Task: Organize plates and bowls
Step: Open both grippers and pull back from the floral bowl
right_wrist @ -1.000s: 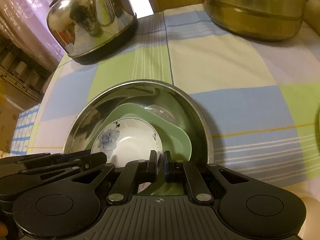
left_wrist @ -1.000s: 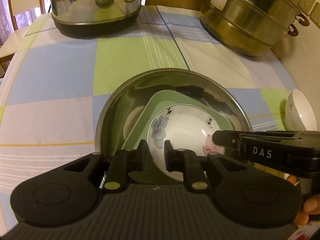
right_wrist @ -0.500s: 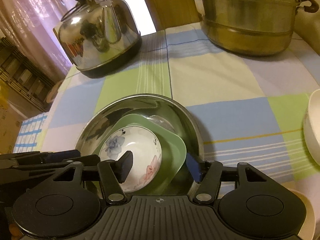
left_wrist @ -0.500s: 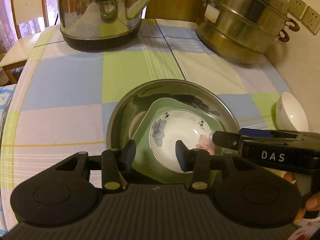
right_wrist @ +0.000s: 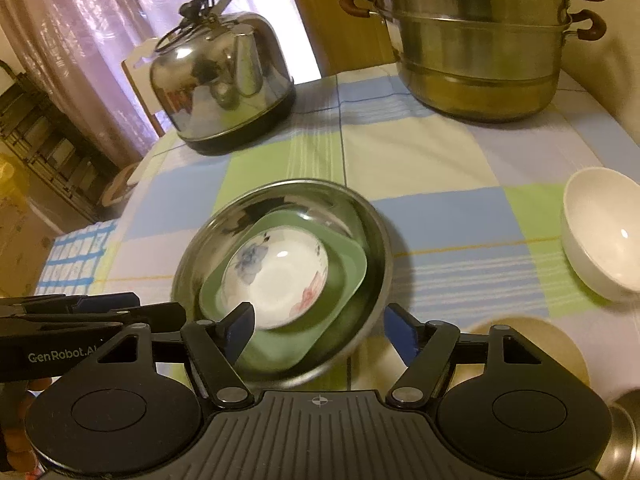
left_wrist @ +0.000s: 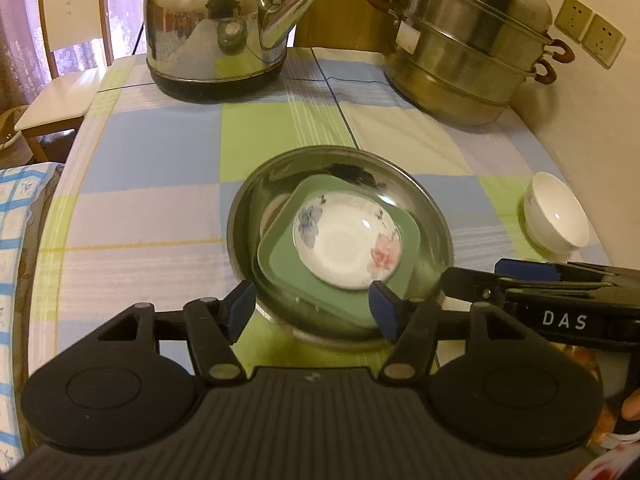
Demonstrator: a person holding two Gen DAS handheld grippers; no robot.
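Floral bowl [left_wrist: 347, 239]: sits nested in the green square plate [left_wrist: 280, 256], tilted toward 7 o'clock rather than flat.
Green square plate: lies inside the steel basin [left_wrist: 436, 224], itself canted against the basin wall.
Steel basin: at table centre on the checked tablecloth [left_wrist: 152, 160]; its near rim is close to the table's near edge.
White bowl [right_wrist: 600, 232]: alone at 3 o'clock of the basin, well apart, near the wall side.
Tan plate [right_wrist: 560, 344]: at 4 o'clock, partly hidden behind the right gripper.
Left gripper [left_wrist: 312, 310]: fingers spread wide, empty, just short of the basin's near rim.
Right gripper [right_wrist: 318, 326]: fingers likewise spread, holding nothing; the near rim shows between them.
Risk: the tilted stack may slide or clatter if a finger nudges the basin rim; the glazed bowl looks slippery to pinch.
Open room: bare cloth from 9 to 12 o'clock, before the kettle [left_wrist: 218, 28].
Crowding: steamer pot [left_wrist: 464, 48] at 1 o'clock; grippers sit side by side, so crossing paths could collide.
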